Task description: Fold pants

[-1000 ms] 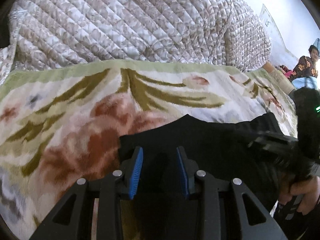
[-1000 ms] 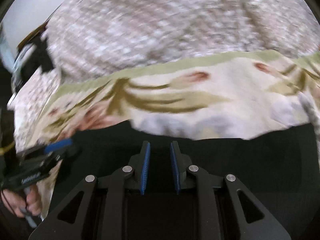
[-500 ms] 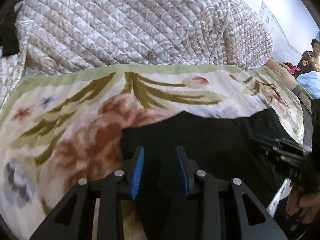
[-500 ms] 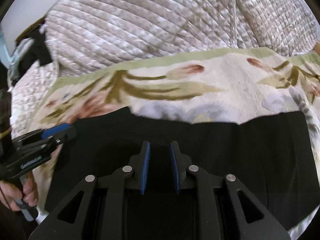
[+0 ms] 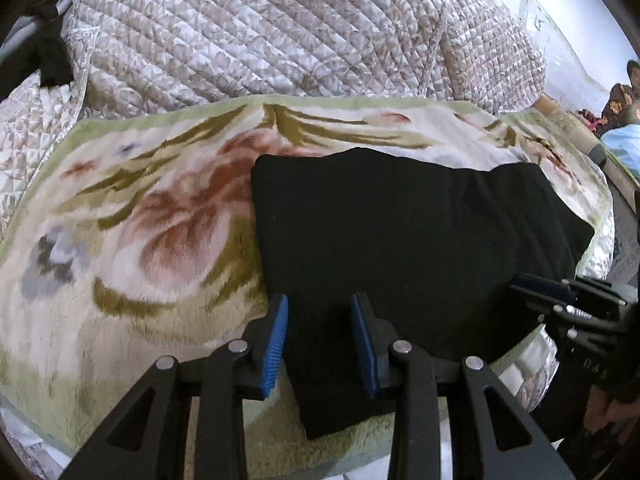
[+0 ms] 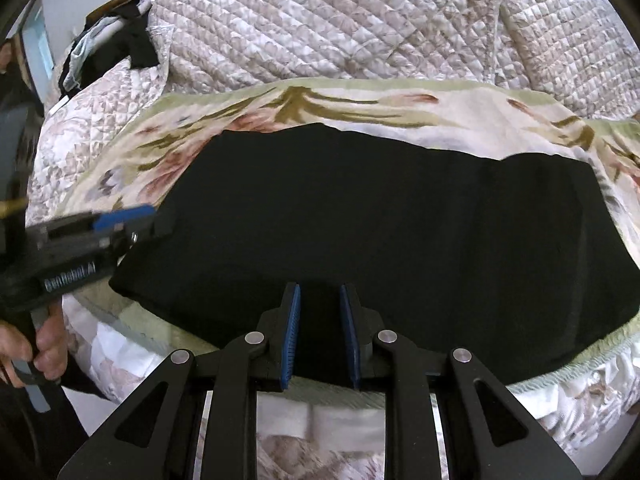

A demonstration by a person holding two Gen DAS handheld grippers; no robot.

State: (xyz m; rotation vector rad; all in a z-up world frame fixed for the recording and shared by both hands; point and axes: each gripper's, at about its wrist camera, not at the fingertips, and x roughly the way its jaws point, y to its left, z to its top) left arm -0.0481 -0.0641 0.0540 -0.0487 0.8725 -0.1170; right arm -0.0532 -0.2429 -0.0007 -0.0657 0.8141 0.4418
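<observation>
The black pants [image 5: 400,232] lie flat as a wide folded rectangle on a floral blanket [image 5: 140,220]. My left gripper [image 5: 322,336] hovers over their near left corner, its blue pads apart and nothing pinched between them. In the right wrist view the pants [image 6: 380,220] stretch across the blanket [image 6: 400,112]. My right gripper [image 6: 320,332] is above their near edge, its pads a narrow gap apart and pressing on nothing. The other gripper shows in each view: the right one [image 5: 536,284] at the pants' near right side, the left one [image 6: 132,220] at their left edge.
A quilted beige bedspread [image 5: 280,40] is bunched high behind the blanket. Dark clothes [image 6: 132,48] lie at the far left. The bed's near edge with white bedding [image 6: 340,420] is under my right gripper. A person [image 5: 622,92] sits far off at the right.
Both grippers have drawn back toward the bed's near edge. The pants stay in place on the blanket, and more of them, including their near edge, now shows.
</observation>
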